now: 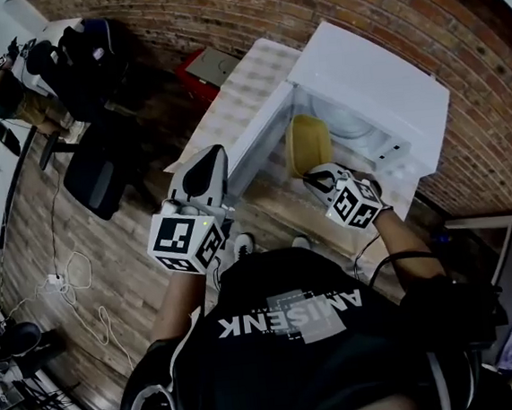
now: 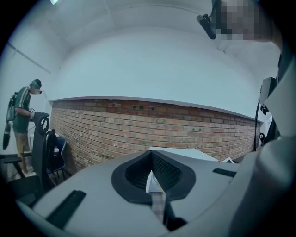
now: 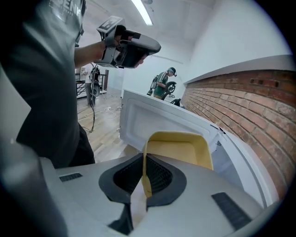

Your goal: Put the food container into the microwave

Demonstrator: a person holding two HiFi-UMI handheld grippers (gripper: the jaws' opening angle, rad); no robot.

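**Right gripper**: your jaws are clamped on one side wall of the yellow food container, one jaw inside the wall and one outside. The rest of the tub runs forward from the grip.

**Food container:** empty as far as its inside shows. It hangs at the mouth of the microwave, between your jaw tips and the cavity. Its longer side seems to run away from the jaws and into the opening, so the coming move looks like a straight push forward. It is not yet set down inside, as far as the head view shows.

**Left gripper**: the jaws are closed to a thin slit and grip nothing. It is raised clear on the door side, farther from the cavity than the right one, so the placing falls to your right hand.

**Microwave door**: swung wide open to the left of the tub. It sits close beside your path, so watch the tub's near wall against it.

**Surroundings:**
- The microwave stands on a table under a checked cloth, against a brick wall.
- A dark office chair stands well apart on the wooden floor.
- Loose cables lie on the same floor, also well apart.
- Another person stands far off.

None of these lies between the tub and the cavity.
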